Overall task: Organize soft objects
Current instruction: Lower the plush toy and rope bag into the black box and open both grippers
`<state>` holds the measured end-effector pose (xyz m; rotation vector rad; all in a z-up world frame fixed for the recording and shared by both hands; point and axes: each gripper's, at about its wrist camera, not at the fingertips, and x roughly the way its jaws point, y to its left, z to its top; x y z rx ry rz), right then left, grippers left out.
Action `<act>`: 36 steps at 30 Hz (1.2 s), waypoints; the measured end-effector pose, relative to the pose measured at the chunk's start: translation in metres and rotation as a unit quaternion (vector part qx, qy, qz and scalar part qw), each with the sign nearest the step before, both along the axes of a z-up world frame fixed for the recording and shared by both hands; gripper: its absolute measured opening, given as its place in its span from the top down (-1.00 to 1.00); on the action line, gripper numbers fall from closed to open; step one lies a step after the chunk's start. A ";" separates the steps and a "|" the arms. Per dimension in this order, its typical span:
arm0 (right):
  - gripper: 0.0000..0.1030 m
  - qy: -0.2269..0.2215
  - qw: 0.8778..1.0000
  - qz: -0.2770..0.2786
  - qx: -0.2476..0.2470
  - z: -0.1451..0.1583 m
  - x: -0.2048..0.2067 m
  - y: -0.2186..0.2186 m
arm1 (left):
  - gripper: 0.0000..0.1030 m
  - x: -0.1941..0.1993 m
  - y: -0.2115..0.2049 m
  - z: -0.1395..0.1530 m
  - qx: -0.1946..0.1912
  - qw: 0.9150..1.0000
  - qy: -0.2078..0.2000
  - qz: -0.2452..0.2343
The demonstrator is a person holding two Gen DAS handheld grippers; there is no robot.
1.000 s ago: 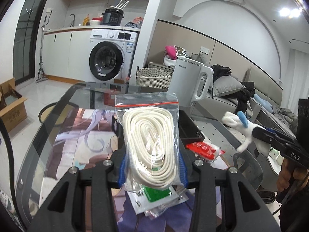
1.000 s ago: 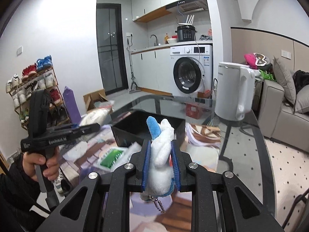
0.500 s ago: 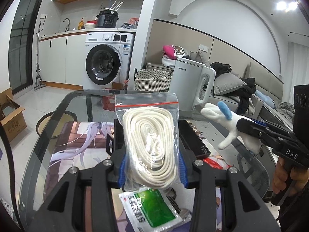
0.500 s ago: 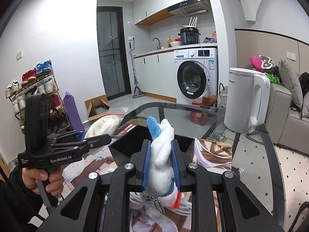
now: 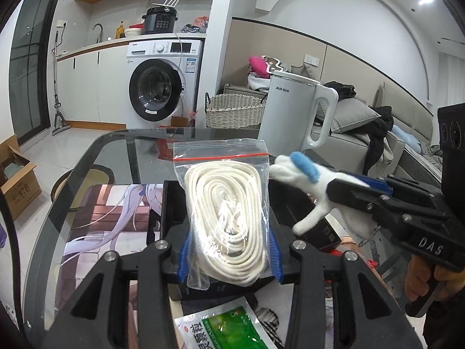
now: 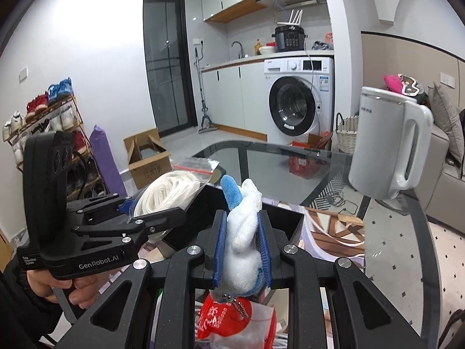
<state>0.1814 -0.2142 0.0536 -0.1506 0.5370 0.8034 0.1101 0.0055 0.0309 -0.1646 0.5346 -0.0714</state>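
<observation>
Left gripper (image 5: 229,250) is clamped on a clear zip bag of coiled white cotton rope (image 5: 226,218), held over the black open box (image 6: 286,218): light, squashy, slick film, so grip across the coil's bulk. Right gripper (image 6: 239,250) is fully closed on a small white-and-blue plush toy (image 6: 242,232) beside it, soft and light; mid-body hold looks secure.

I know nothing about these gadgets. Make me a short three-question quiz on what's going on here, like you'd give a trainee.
1. What does the left hand-held gripper hold?
2. True or false: the right hand-held gripper is shut on a white plush toy with a blue tuft.
3. The black box on the glass table lies: A) behind the white kettle; B) ahead of both grippers, below the held things; C) on the floor.

Key:
1. A clear zip bag of coiled white rope, squeezed between its blue pads.
2. True.
3. B.
</observation>
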 end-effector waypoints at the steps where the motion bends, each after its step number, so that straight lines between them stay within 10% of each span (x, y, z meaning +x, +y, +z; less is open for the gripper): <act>1: 0.60 0.001 1.000 0.000 -0.004 -0.003 0.002 0.004 | 0.21 0.002 -0.001 -0.002 0.001 1.000 0.001 0.001; 22: 0.53 0.013 0.998 0.000 -0.063 -0.039 0.032 0.039 | 0.21 0.025 -0.007 -0.022 0.034 0.999 0.018 0.005; 36: -0.66 -0.009 0.999 -0.019 -0.037 -0.021 0.014 0.000 | 0.07 0.035 -0.008 -0.027 0.033 0.998 0.051 0.004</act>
